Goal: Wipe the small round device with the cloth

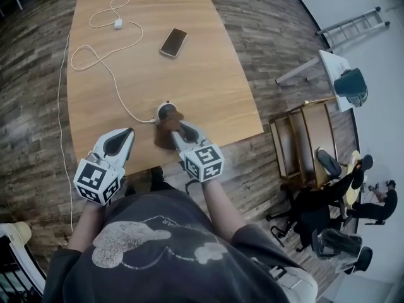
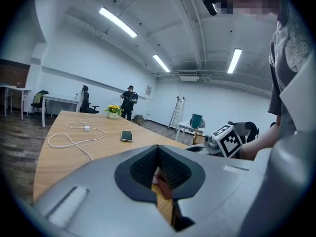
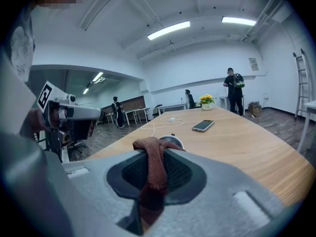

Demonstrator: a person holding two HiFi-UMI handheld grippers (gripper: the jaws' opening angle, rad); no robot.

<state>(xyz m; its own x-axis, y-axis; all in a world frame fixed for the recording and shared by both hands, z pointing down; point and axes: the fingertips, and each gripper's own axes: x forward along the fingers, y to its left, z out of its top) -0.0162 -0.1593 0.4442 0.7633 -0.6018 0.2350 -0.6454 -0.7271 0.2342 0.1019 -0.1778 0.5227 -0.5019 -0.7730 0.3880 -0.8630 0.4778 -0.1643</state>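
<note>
Wood table holds the device near its front edge, cabled. Right gripper pinches the soft, limp cloth at its near side; left gripper jaws sit together, empty. Device is probably light and may slide: press gently from above
</note>
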